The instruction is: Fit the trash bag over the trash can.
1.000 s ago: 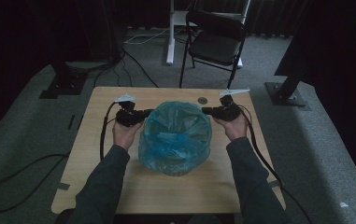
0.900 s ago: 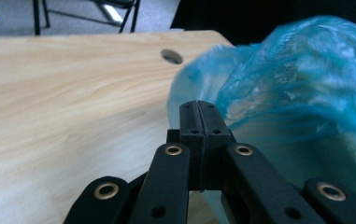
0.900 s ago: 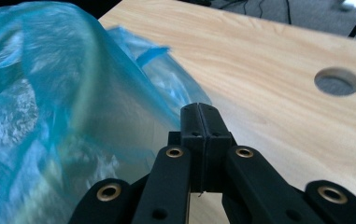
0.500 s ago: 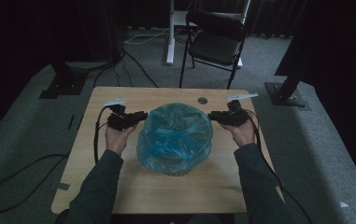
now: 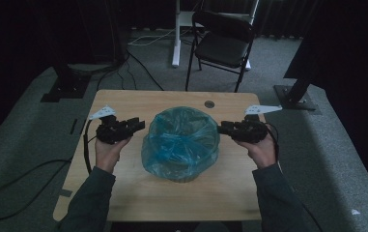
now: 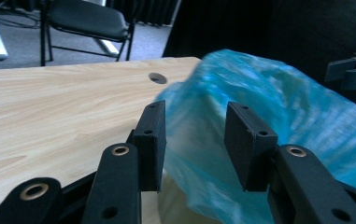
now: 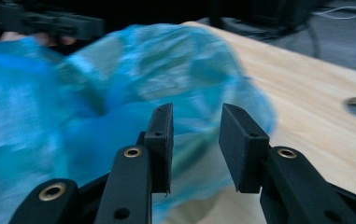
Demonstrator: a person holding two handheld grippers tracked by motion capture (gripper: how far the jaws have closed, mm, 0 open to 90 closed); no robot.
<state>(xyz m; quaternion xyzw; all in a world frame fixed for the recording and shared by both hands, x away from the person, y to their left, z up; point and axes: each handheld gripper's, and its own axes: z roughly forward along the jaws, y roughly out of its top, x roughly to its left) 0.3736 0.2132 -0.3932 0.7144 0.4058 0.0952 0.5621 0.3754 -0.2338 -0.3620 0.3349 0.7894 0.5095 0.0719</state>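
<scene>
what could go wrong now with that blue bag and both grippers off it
1. The blue plastic bag sits loose and puffed over whatever it covers; with the left hand-held gripper and right hand-held gripper having just opened and apart from it, the film may slump or slide.
2. The film bulges close to both sets of open jaws, so a careless move could snag it.
3. The cable trailing off the wooden table might catch.

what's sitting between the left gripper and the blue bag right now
Nothing visible. The left gripper is open beside the blue bag, with bare table under the short gap. Its fingers have just been opening, and the bag lies straight ahead, with no film pinched between them. The right gripper is likewise open and unblocked.
</scene>
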